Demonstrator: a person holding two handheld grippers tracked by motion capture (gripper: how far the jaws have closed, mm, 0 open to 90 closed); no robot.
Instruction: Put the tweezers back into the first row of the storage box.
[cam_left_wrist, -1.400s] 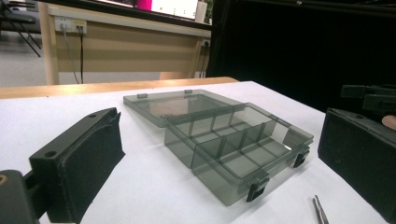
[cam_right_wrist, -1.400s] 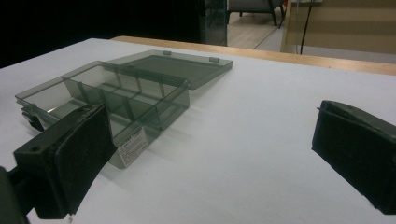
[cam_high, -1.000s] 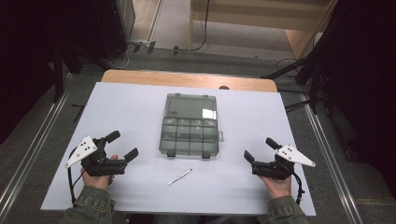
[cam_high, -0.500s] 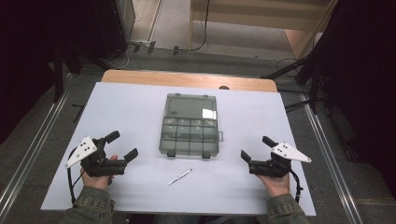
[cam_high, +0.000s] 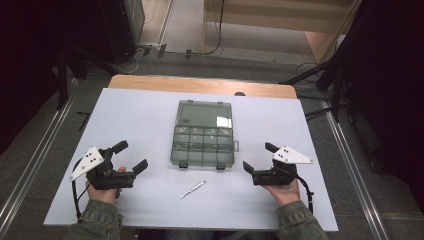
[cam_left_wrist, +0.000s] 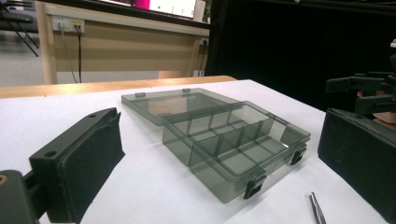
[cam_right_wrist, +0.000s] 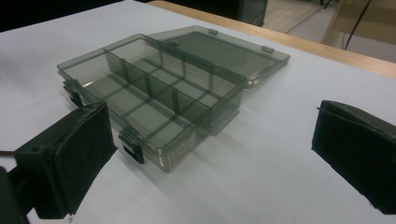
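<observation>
One smoked-grey compartment box (cam_high: 203, 133) sits at the centre of the white table (cam_high: 140, 115), lid thrown fully open and lying flat on the far side. Its tray is split by dividers into two rows of small cells; the exact cell count cannot be fixed, and no contents can be made out in them. Two dark latches (cam_high: 183, 164) hang from the near wall. One pair of metal tweezers (cam_high: 193, 189) lies flat on the table, just in front of the box and apart from it.

Two grippers are present, one per hand. The left gripper (cam_high: 131, 157) rests low at the left of the table, jaws spread wide, nothing between them and nothing touched. The right gripper (cam_high: 259, 157) rests at the right, jaws likewise wide apart and empty. Both stand well clear of the box.

The left gripper view (cam_left_wrist: 219, 154) adds the tweezers' tips (cam_left_wrist: 317, 210) near the box's front corner, and the other gripper farther off at the right edge. The right gripper view (cam_right_wrist: 205, 135) shows the two lid hinges (cam_right_wrist: 267, 48) and the divider walls at close range. The high view alone shows both hands, the green sleeves (cam_high: 95, 220) and a small white label (cam_high: 223, 121) on the lid.
</observation>
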